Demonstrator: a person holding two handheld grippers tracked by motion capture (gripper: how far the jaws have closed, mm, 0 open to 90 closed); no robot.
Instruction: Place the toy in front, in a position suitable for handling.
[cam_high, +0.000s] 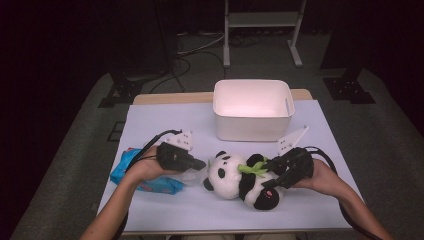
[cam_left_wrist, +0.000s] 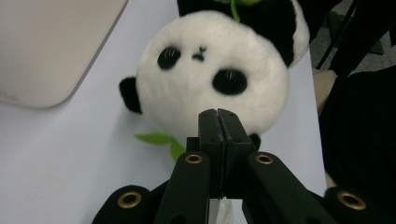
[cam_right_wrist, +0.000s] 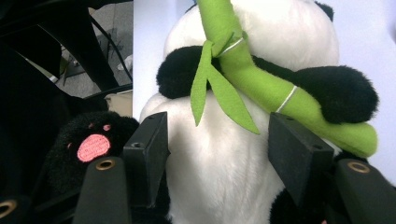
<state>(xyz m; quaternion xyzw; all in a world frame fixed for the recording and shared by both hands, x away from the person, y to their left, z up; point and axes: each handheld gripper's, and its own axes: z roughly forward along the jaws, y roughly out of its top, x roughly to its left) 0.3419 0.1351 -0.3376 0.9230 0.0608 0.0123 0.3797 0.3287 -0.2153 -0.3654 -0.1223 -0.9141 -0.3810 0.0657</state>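
Left gripper (cam_left_wrist: 217, 116) fingers closed, empty | right gripper (cam_right_wrist: 219, 154) fingers clasp one panda (cam_high: 240, 180) | one bin (cam_high: 252, 122)

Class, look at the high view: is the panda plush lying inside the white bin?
No, the panda plush lies on the table sheet in front of the white bin, apart from it.

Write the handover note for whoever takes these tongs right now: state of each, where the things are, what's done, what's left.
Left tongs: shut, empty, tips just short of the panda's face.
Right tongs: jaws set around the plush panda at its belly, pressing into the fur on both sides.
The panda lies on the white table, its head toward the left tongs, green bamboo across its chest.
White bin stands behind it, nothing visible inside.
Blue packet lies under the left hand.
Done: panda gripped.
Left, most likely: lift the panda into the bin, then the packet.
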